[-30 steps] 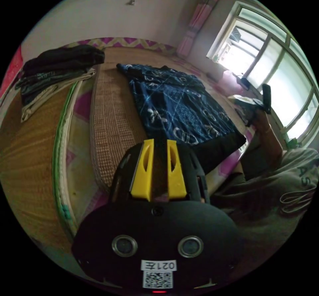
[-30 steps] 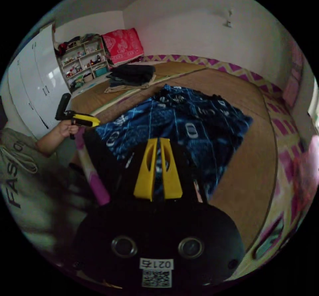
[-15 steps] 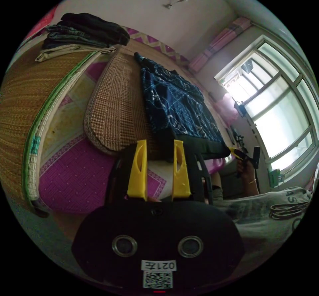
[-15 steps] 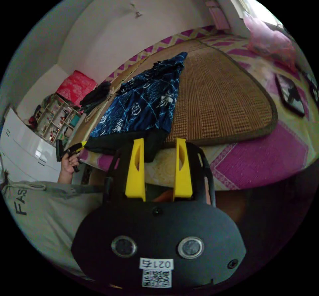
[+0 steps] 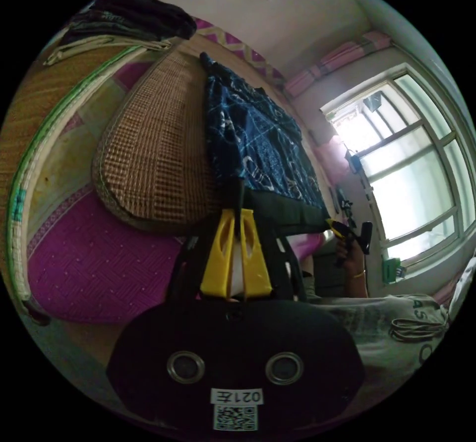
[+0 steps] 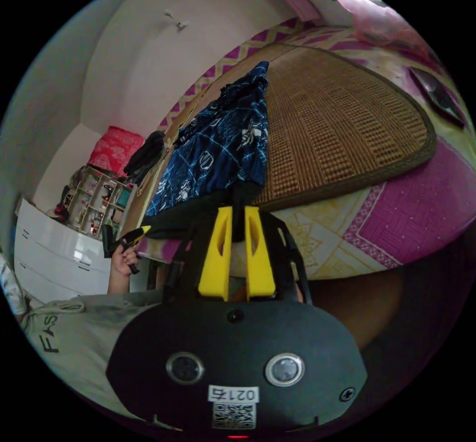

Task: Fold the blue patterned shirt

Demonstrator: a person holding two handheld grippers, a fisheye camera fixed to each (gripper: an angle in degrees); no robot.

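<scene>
Left gripper view: jaws of left gripper (image 5: 237,213) pinched on black hem of blue patterned shirt (image 5: 250,144).
Right gripper (image 6: 238,210) likewise nipping the hem, jaws nearly closed.

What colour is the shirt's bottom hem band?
Plain black, against the blue patterned shirt; the hem band shows best in the right gripper view.

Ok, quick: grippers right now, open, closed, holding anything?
Left gripper: closed on the dark hem of the blue patterned shirt.
Right gripper: closed on the shirt's dark hem at its other corner.
</scene>
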